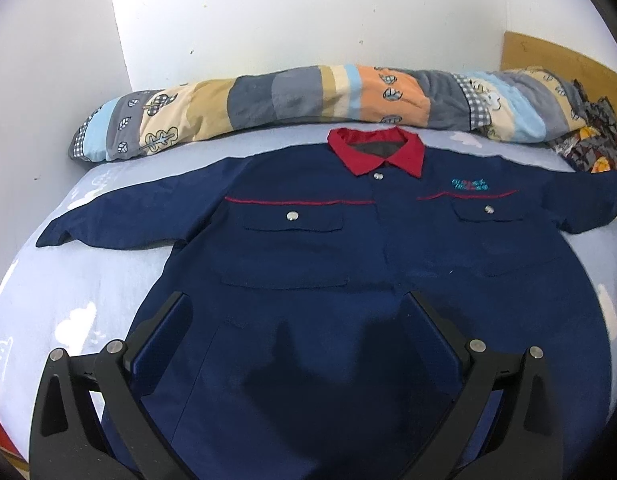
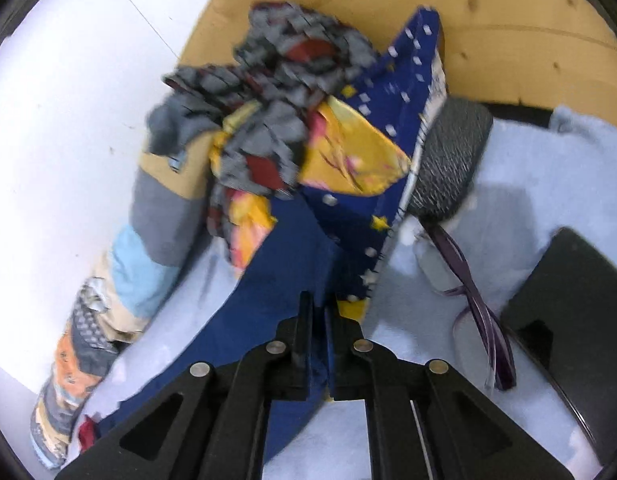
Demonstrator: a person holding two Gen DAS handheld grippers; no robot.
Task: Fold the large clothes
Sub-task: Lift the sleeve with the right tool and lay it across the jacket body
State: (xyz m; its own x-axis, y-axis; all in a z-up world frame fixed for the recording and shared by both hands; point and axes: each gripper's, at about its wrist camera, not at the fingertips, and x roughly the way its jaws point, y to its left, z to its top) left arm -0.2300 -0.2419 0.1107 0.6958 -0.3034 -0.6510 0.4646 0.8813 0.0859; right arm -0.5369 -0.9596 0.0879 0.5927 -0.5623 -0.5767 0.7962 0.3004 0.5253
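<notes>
A navy work jacket (image 1: 308, 248) with a red collar (image 1: 376, 152) lies face up on the pale blue bed sheet (image 1: 68, 300), sleeves spread to both sides. My left gripper (image 1: 296, 296) hovers over the jacket's lower front, open wide, with nothing between its fingers. In the right wrist view, my right gripper (image 2: 319, 300) is shut on the end of a navy sleeve (image 2: 268, 280), with the cloth pinched between its fingers. The sleeve runs back toward the lower left. This view is motion-blurred.
A rolled patchwork quilt (image 1: 308, 96) lies along the white wall behind the jacket. Near the right gripper are a heap of patterned clothes (image 2: 288, 92), a starry blue pillow (image 2: 388, 120), purple glasses (image 2: 468, 280), a flat black device (image 2: 568, 312) and the wooden headboard (image 2: 388, 8).
</notes>
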